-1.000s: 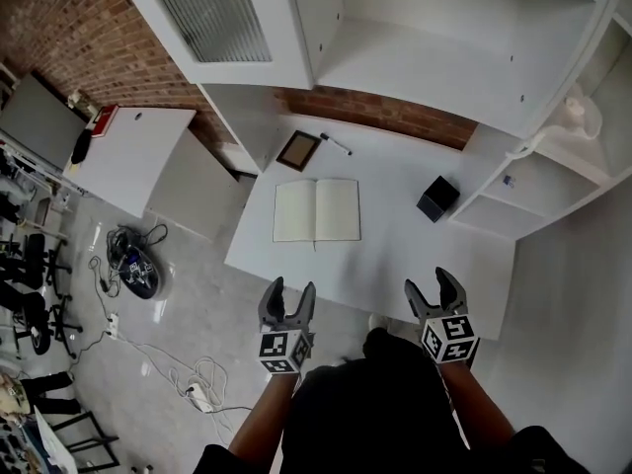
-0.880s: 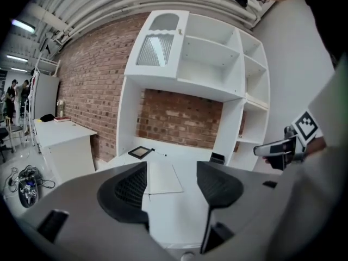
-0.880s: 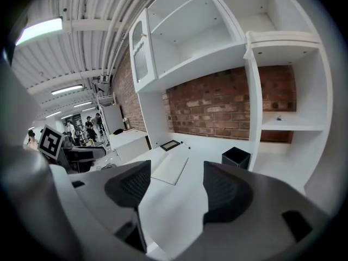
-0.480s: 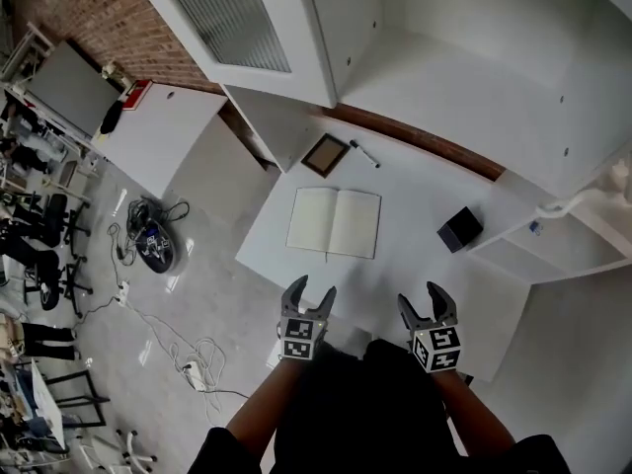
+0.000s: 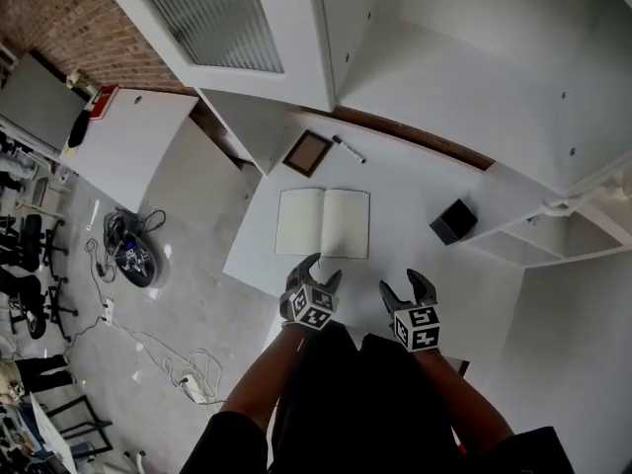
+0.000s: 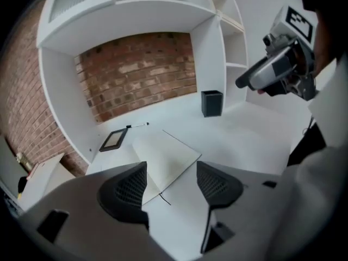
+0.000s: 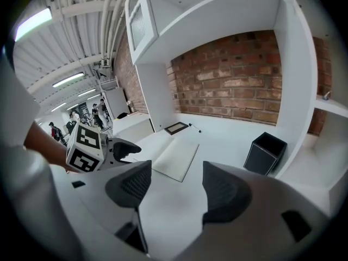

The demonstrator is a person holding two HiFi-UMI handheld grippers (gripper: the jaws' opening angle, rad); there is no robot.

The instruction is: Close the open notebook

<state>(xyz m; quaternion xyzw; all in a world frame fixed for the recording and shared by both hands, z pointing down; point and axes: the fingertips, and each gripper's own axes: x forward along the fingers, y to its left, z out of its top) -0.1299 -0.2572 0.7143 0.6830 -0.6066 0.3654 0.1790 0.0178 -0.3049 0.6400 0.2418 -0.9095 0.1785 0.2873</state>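
Note:
An open notebook (image 5: pixel 323 223) with blank cream pages lies flat on the white desk (image 5: pixel 415 205). The left gripper view shows the notebook (image 6: pixel 163 159) just beyond the jaws, and the right gripper view shows the notebook (image 7: pixel 176 157) ahead and to the left. My left gripper (image 5: pixel 323 270) hovers at the notebook's near edge, open and empty. My right gripper (image 5: pixel 408 286) is over bare desk to the right of the notebook, open with nothing between its fingers; its jaws have just been closing slightly.
A small framed picture (image 5: pixel 307 152) and a pen (image 5: pixel 348 149) lie behind the notebook near the brick wall. A black cube-shaped holder (image 5: pixel 453 221) stands at the right by white shelves (image 5: pixel 553 235). A cupboard hangs overhead. The floor at left holds cables.
Both grippers have moved forward and down toward the desk. The left one has rolled and now reaches the notebook's near edge. The notebook has not moved.

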